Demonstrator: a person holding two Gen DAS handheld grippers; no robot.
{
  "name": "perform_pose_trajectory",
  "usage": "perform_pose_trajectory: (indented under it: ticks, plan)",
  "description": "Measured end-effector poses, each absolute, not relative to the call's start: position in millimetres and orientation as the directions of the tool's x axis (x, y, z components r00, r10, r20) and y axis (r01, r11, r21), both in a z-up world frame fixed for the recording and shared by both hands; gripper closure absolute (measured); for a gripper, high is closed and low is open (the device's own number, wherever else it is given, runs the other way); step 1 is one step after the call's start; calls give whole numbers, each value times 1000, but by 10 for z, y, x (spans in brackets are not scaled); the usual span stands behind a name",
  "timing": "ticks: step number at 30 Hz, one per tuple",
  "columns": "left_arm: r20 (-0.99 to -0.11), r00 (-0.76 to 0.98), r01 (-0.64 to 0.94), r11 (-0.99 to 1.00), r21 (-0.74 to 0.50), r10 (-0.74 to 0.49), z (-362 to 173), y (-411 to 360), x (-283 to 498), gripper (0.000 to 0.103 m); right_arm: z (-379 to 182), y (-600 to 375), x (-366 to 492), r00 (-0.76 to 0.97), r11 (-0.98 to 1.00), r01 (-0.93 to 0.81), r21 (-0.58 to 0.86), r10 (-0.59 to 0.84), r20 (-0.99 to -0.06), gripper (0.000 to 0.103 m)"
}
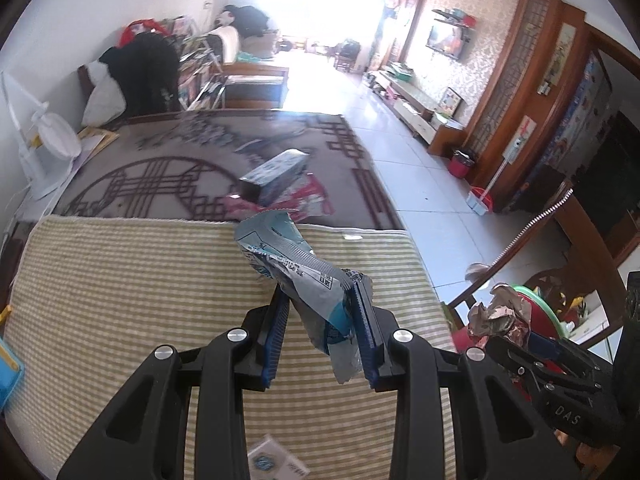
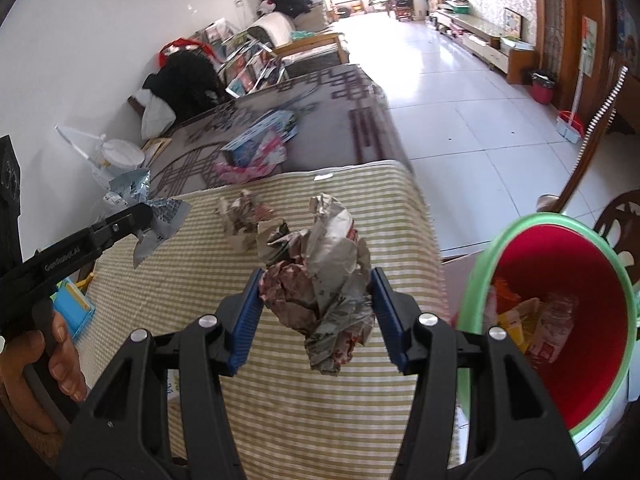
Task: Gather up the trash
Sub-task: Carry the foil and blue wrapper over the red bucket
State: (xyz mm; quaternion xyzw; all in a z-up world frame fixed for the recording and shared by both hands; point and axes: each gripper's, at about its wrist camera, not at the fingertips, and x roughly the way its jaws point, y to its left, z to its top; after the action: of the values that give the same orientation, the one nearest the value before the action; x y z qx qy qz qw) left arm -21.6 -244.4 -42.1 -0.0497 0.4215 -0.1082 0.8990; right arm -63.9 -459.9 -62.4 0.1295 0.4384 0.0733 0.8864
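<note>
In the left wrist view my left gripper (image 1: pixel 320 294) is shut on a crumpled blue and silver foil wrapper (image 1: pixel 288 252), held above the striped cloth. The right wrist view shows my right gripper (image 2: pixel 317 280) shut on a big ball of crumpled paper (image 2: pixel 332 264), also off the cloth. A red bin with a green rim (image 2: pixel 584 248) stands just right of it, with trash inside. The left gripper (image 2: pixel 142 212) and its wrapper (image 2: pixel 160 220) hang at the left. The paper ball (image 1: pixel 500 314) and the bin (image 1: pixel 540 300) show at the right edge.
Another crumpled paper wad (image 2: pixel 240 220) lies on the yellow striped cloth (image 2: pixel 320 400). Beyond it, boxes and pink packaging (image 2: pixel 256 148) lie on a brown patterned cloth. A hand (image 2: pixel 60 360) holds the left gripper. A white fan (image 1: pixel 44 148), a wooden chair (image 2: pixel 620 216) and tiled floor surround the table.
</note>
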Motion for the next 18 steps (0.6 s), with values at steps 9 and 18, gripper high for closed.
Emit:
perform_pose_trajectory:
  ticks: [9,18]
  plan:
    - [-738,605,255,951,-176,-299,-354,-2986,-188,73,-578,-5098,-788,648,959,86,271,153,-747,51]
    - [-730,561,377,906,-195,-390,-302,-3594,-188,73,-609,-5669,-1011,660,940,229,254,41,-750,51]
